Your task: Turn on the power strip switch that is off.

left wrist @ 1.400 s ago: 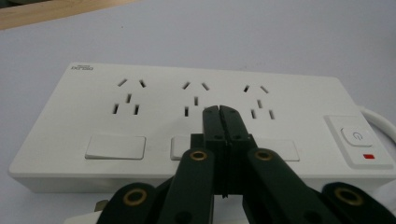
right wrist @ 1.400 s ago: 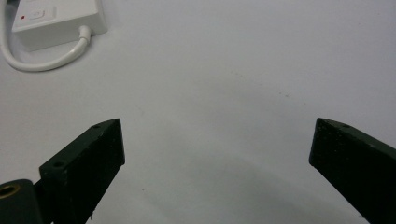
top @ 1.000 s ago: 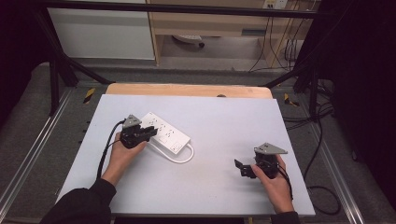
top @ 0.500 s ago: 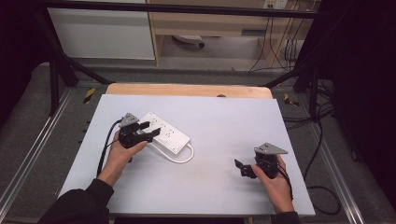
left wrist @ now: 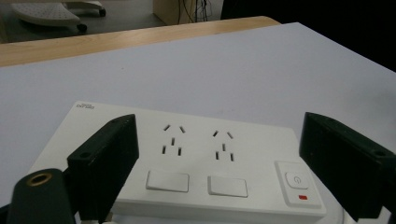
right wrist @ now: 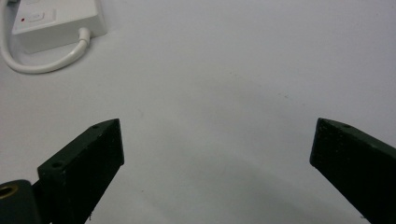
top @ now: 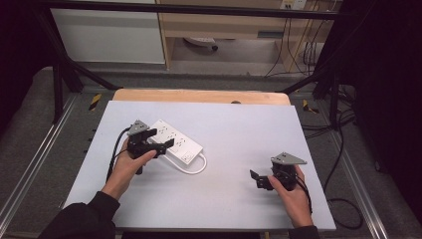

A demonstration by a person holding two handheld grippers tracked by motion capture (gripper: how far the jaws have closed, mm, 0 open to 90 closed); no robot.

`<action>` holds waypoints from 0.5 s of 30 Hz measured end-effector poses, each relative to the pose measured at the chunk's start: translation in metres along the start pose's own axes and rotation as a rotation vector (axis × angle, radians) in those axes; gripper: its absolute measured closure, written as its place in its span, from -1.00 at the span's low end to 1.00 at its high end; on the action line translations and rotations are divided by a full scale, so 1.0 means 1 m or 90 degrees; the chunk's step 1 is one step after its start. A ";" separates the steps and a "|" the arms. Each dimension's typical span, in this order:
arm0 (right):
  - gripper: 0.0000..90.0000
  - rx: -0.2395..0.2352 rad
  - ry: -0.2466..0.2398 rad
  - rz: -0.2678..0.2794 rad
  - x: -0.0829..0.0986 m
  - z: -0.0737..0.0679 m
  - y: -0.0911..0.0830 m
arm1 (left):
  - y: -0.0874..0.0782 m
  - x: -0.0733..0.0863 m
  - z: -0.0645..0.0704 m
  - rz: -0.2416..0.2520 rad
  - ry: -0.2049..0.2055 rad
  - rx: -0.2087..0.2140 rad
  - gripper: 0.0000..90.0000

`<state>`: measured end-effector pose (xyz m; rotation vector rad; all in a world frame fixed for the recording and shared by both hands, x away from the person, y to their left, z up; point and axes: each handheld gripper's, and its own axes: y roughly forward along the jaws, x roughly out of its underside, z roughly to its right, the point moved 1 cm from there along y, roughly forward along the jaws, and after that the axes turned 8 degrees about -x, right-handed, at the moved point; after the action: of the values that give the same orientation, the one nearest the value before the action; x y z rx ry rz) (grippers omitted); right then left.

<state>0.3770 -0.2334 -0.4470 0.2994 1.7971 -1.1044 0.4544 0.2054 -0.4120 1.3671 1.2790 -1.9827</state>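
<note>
Your left gripper point(top: 164, 146) hovers over the white power strip point(left wrist: 187, 163), jaws spread wide beyond its width. Your right gripper point(top: 260, 180), jaws wide and empty, rests well apart on the tabletop point(top: 259, 134).

High view looks down across the power strip point(top: 176, 143); both gripper views (table-level, one close, one farther) share it.

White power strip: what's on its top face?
The white rectangular power strip carries two socket sets, two blank rocker switches and a power button with a red light. The left gripper's open jaws cover both ends.
</note>
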 end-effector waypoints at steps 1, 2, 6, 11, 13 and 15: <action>-0.93 -0.003 0.004 0.002 0.000 0.000 0.000 | -0.001 -0.001 0.001 0.001 -0.003 0.003 -0.74; -0.94 -0.004 0.003 0.003 -0.001 0.000 -0.001 | -0.003 -0.001 0.001 0.001 -0.002 0.006 -0.75; -0.94 -0.008 0.002 0.006 -0.001 0.000 -0.001 | -0.010 -0.004 0.003 0.009 -0.009 0.019 -0.82; -0.94 -0.009 -0.003 0.008 -0.001 0.000 -0.002 | -0.018 -0.008 0.004 0.013 -0.013 0.020 -0.85; -0.94 -0.011 -0.005 0.007 0.000 0.000 -0.002 | -0.022 -0.009 0.003 0.011 -0.010 0.022 -0.85; -0.94 -0.012 -0.004 0.008 -0.001 0.000 -0.002 | -0.026 -0.009 0.003 0.014 -0.008 0.024 -0.85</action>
<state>0.3757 -0.2346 -0.4451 0.2945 1.7969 -1.0773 0.4375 0.2148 -0.3916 1.3784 1.2227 -2.0074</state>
